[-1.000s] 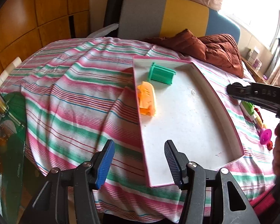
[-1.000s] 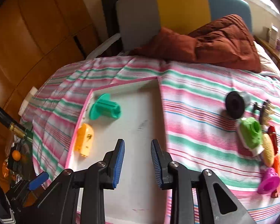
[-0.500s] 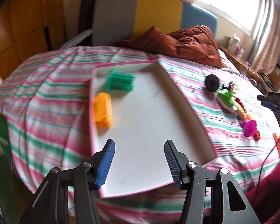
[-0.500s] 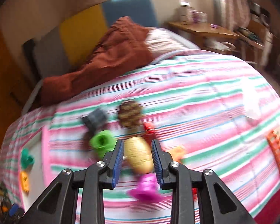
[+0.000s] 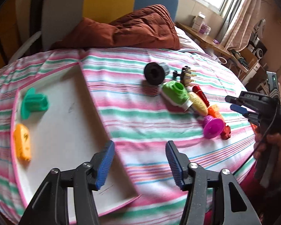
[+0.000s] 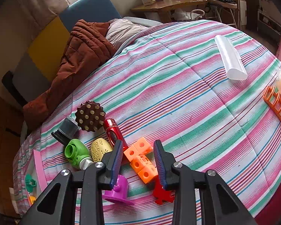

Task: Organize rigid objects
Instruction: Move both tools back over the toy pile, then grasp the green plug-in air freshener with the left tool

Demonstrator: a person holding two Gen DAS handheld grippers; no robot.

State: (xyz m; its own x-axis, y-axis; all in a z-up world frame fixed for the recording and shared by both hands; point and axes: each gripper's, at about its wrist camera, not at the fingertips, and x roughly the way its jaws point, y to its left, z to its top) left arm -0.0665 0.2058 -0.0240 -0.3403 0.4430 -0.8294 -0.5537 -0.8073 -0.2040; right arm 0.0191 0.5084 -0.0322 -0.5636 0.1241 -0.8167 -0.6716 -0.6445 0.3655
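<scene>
Striped woven cloth bedspread (image 6: 178, 93); glossy plastic toys, including orange cubes (image 6: 140, 159); matt white tray (image 5: 65, 131); quilted brown blanket (image 5: 136, 28).

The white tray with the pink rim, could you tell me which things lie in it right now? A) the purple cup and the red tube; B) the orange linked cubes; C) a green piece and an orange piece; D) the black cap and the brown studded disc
C: in the left wrist view the tray holds only the green piece and the orange piece; the other toys lie on the striped bedspread beside it.
</scene>
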